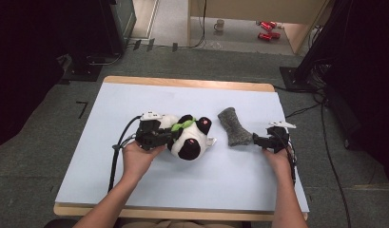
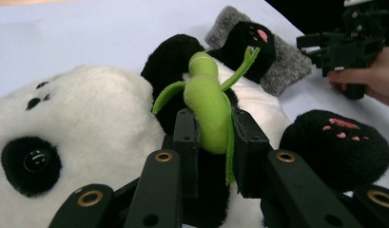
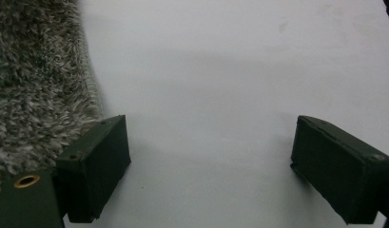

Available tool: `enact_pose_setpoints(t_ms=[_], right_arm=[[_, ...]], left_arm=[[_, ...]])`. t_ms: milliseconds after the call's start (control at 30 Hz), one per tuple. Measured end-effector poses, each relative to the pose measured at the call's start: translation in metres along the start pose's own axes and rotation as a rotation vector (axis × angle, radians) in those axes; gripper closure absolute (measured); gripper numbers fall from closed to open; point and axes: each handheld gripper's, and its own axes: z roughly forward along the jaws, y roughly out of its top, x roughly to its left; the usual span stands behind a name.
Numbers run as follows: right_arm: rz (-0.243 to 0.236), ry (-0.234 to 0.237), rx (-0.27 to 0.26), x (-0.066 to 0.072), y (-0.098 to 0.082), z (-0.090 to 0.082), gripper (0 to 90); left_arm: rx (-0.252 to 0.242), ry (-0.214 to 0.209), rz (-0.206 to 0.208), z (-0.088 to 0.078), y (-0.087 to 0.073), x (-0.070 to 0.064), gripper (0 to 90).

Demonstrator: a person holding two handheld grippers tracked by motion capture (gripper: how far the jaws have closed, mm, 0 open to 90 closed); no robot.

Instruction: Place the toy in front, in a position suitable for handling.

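Panda toy [image 1: 187, 137]: black-and-white plush lying near the middle of the pale tabletop [image 1: 135, 190], head toward the person's left hand [image 1: 137, 159].
Green piece [image 2: 209, 107]: stuffed felt stalk with thin leaves, lying on the panda's chest.
Left gripper [image 2: 212, 137]: jaws clamped on the lower part of the green piece, black arm and foot of the toy on either side.
Grey sock [image 1: 234, 127]: fuzzy, lying on the tabletop just right of the panda, between the two grippers.
Right gripper [image 1: 258, 141]: resting low beside the sock; jaws wide apart over bare tabletop, one jaw just beside the sock's edge.
Floor behind: white mug [image 1: 219, 24] and red cans [image 1: 267, 29], well apart from the tabletop.
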Motion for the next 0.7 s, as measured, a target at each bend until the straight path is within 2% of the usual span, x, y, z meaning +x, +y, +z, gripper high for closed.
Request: enact_pose_setpoints(t_ms=[133,167,367,400,433,567,700], right_arm=[[-0.001,0.0,0.0,0.0,0.001,0.001,11.3],[-0.002,0.0,0.0,0.0,0.001,0.001,11.2],[-0.006,-0.005,-0.003,0.001,0.0,0.001,11.1],[-0.006,-0.005,-0.003,0.001,0.0,0.001,11.1],[-0.006,-0.005,-0.003,0.001,0.0,0.001,11.1],[-0.005,-0.004,-0.002,0.001,0.0,0.001,11.1],[-0.004,-0.003,0.0,0.0,0.001,0.001,11.6]], left_arm=[[-0.015,-0.017,-0.011,-0.002,-0.005,0.004,74.0],[-0.008,-0.023,0.001,-0.002,-0.006,0.004,73.4],[-0.011,-0.024,0.05,-0.006,-0.005,0.005,62.0],[-0.027,-0.023,0.053,-0.009,-0.004,0.006,59.7],[-0.028,-0.025,0.055,-0.01,-0.003,0.008,55.8],[-0.031,-0.035,0.045,-0.017,0.001,0.013,49.8],[-0.034,-0.026,0.074,-0.025,0.003,0.019,43.8]])
